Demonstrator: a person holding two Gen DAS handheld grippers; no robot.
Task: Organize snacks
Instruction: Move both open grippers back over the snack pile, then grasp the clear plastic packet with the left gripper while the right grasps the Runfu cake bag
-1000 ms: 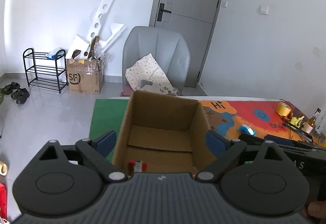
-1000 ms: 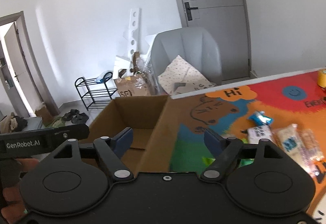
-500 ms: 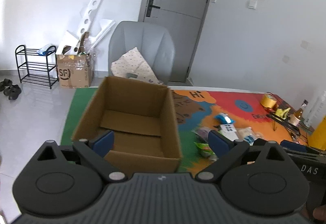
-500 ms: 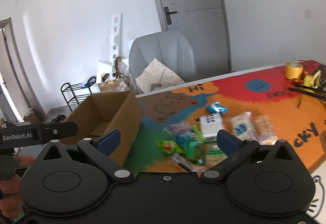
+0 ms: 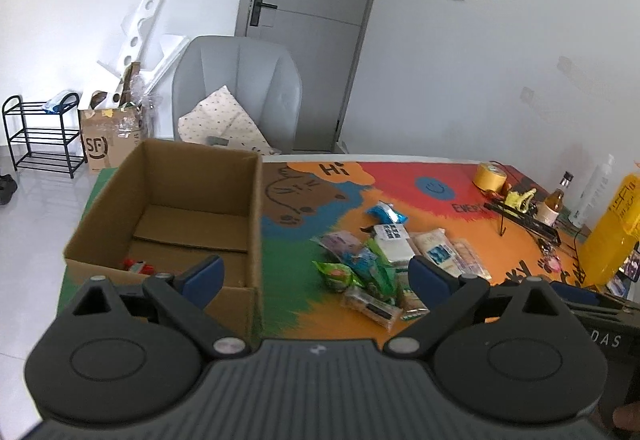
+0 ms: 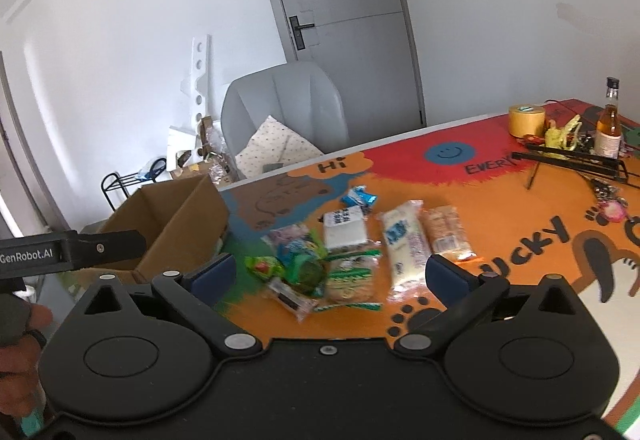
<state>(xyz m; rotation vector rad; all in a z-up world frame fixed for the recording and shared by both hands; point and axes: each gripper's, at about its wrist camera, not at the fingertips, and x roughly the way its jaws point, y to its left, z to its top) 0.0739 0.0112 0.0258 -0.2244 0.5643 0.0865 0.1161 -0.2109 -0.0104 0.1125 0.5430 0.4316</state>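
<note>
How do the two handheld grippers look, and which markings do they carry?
Both are matte black with round discs, silver pivot screws and blue finger pads. The left gripper has a ribbed grey top; white "GenRobot.AI" lettering marks its side. The right gripper has a smooth black top; its side reads "DAS".

Open cardboard box (image 5: 172, 208) sits upright at 9 o'clock on the mat, one small red packet (image 5: 134, 266) inside. Loose snacks (image 6: 340, 248) are piled flat at its 3 o'clock, all in wrappers.

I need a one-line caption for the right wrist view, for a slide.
Open right gripper above a pile of wrapped snack packets on the colourful cartoon table mat, brown cardboard box to the left.
</note>
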